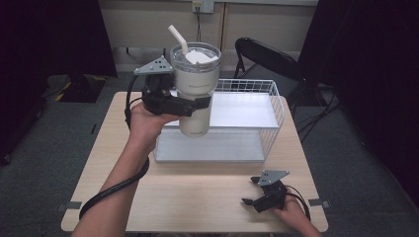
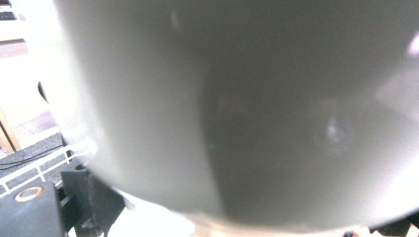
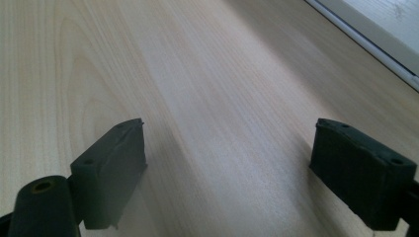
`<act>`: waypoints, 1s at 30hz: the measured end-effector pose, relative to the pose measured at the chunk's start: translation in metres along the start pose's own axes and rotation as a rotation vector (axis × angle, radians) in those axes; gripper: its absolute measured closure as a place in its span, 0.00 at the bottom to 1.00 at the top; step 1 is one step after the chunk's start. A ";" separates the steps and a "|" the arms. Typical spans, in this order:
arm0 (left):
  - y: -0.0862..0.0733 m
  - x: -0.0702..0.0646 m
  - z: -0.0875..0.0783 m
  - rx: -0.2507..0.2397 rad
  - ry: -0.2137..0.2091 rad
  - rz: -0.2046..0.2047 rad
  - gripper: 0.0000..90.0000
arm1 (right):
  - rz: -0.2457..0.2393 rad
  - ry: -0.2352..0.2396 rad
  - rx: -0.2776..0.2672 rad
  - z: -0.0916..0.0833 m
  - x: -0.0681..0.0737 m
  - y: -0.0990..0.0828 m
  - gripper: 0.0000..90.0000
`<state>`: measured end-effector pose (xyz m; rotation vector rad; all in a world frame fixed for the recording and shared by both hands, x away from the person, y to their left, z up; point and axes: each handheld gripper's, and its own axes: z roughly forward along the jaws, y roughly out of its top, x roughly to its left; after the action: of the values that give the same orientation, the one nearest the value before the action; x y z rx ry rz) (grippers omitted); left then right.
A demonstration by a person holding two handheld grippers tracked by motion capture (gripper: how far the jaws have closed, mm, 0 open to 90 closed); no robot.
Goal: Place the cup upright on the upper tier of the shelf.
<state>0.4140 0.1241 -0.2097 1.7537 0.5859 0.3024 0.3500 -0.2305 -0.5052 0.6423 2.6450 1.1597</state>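
The wooden counter [image 1: 197, 197] carries a white wire basket [image 1: 276, 106], holding nothing. Above its near left edge, the left gripper [image 1: 197, 103] clamps a cream tumbler [image 1: 196, 86] with 1 straw [image 1: 178, 38]; the right gripper [image 1: 253, 190] rests open on the counter

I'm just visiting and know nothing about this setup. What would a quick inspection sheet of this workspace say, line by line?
Surface: light wooden table, bare at the front.
Job's things: cream tumbler with lid and straw, held in the air above the white wire rack.
Clutter: nothing seen.
Grippers: left hand-held gripper clamped around the tumbler's body; right hand-held gripper low over the table's front right, jaws apart, nothing between them.
Cables: a black cable trails along the left forearm; another loops behind the right hand.
Surroundings: black folding chair behind the table, grey carpet, dark curtains.
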 end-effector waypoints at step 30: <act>0.007 0.023 0.025 -0.006 0.071 -0.003 0.11 | 0.001 0.001 0.000 0.000 0.000 0.000 0.15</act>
<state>0.4473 0.1145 -0.2115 1.7417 0.6372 0.3651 0.3497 -0.2307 -0.5052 0.6428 2.6458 1.1599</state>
